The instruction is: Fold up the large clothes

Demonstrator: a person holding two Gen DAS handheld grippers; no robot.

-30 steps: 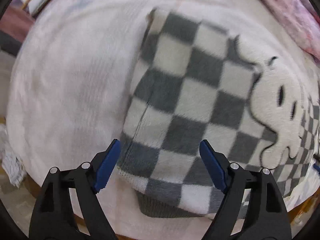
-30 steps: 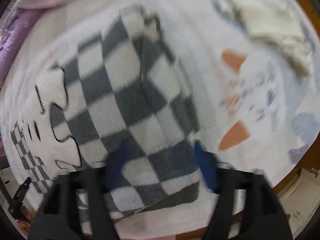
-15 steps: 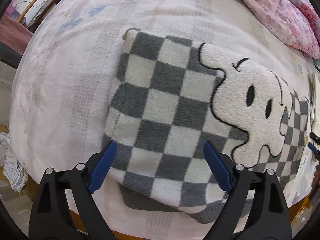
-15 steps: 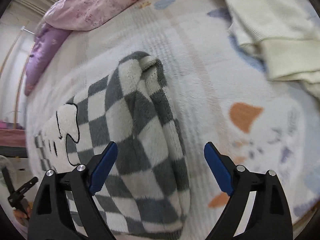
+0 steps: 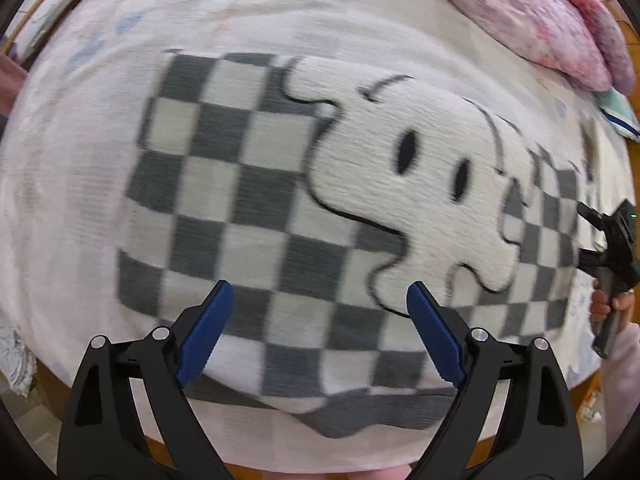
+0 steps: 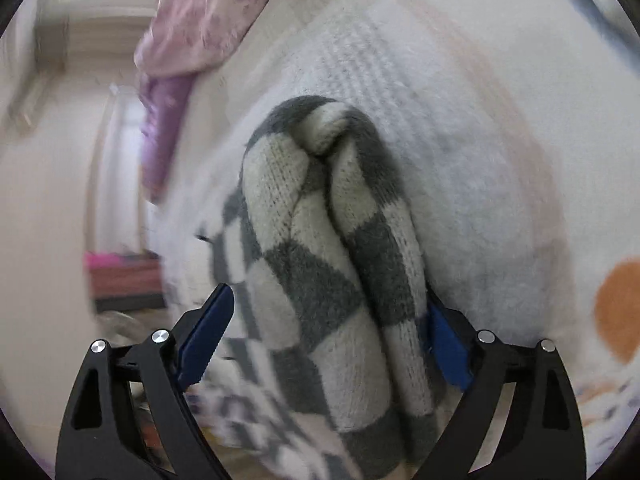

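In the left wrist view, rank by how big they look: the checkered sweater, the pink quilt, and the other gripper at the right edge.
Largest to smallest:
1. checkered sweater
2. pink quilt, partly cut off by the frame
3. right gripper, only partly in view

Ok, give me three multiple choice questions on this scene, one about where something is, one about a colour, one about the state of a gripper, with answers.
1. Where is the pink floral quilt in the left wrist view?
A. upper right, beyond the sweater
B. under the left gripper
C. on the floor

2. What colours are the checks on the sweater?
A. red and black
B. grey and cream
C. blue and yellow

3. How do the jaws of the left gripper stand?
A. shut on the sweater
B. shut on nothing
C. open above the sweater

Answers: 1 A, it lies at the far right edge of the bed. 2 B, grey and cream squares. 3 C, both blue pads stand apart, nothing pinched.
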